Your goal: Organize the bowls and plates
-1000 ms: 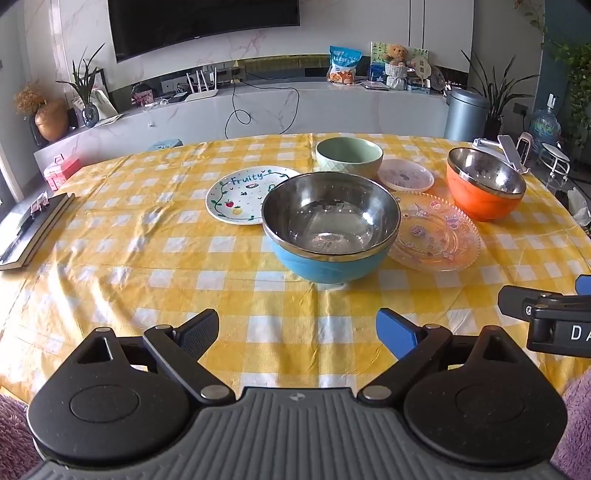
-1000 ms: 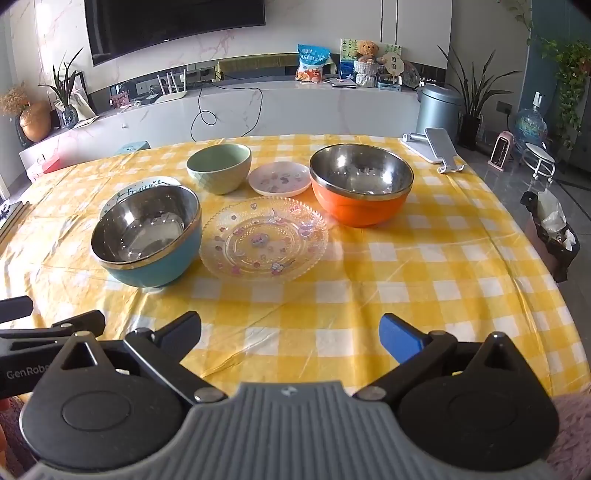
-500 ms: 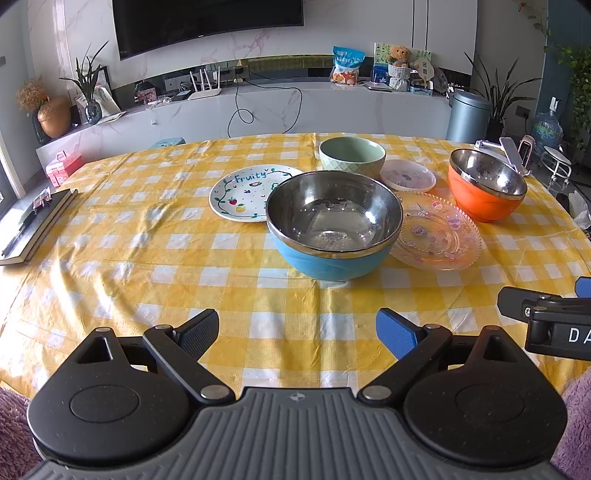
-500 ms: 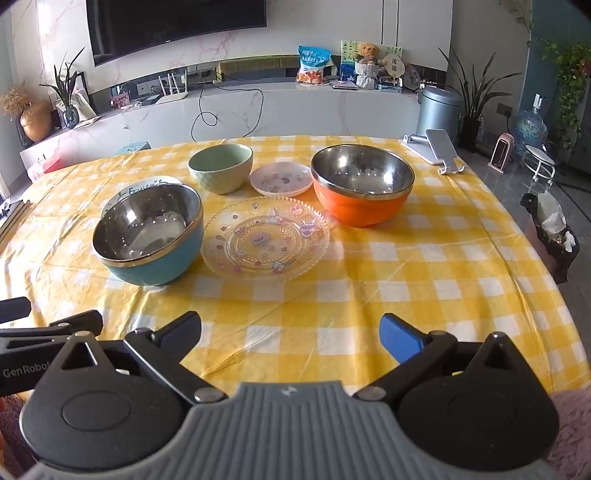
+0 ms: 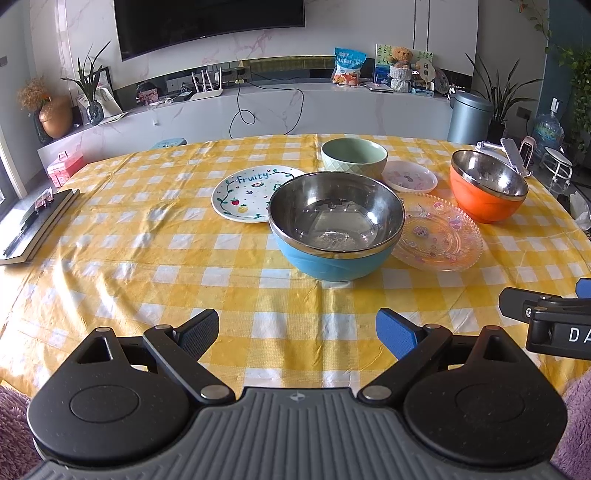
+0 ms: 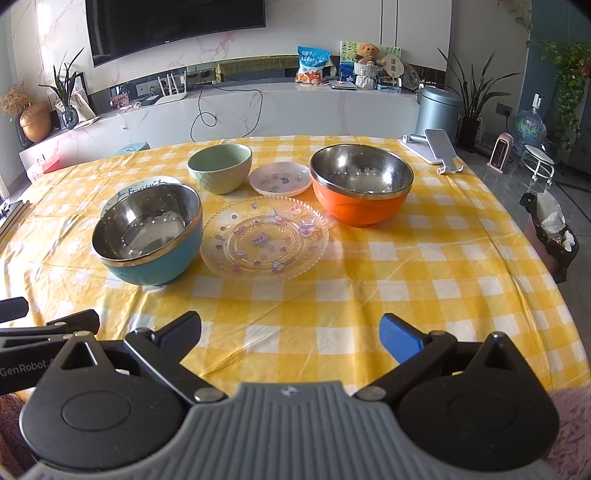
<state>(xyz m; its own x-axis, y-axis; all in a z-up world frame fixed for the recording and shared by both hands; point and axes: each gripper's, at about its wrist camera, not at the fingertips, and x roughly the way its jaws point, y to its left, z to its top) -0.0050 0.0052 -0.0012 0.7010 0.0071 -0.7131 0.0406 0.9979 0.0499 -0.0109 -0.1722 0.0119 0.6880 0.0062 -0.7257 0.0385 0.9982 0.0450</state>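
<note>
Left wrist view: the yellow checked tablecloth (image 5: 147, 258) lies bare across its near and left stretches. Mid-table, the blue steel bowl (image 5: 334, 236) sits upright and empty, overlapping the edge of the "Fruity" plate (image 5: 243, 194). Right of it lie the clear patterned plate (image 6: 264, 240), the empty orange bowl (image 6: 360, 184), the green bowl (image 6: 221, 168) and a small pink plate (image 6: 279, 178). Left gripper (image 5: 297, 330) and right gripper (image 6: 290, 334) hover spread wide, gripping nothing.

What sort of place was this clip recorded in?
Most likely a home living and dining room. A wall-mounted TV hangs over a long marble-look console with houseplants and a teddy bear, and the dishes sit on a table with a yellow checked cloth.
</note>
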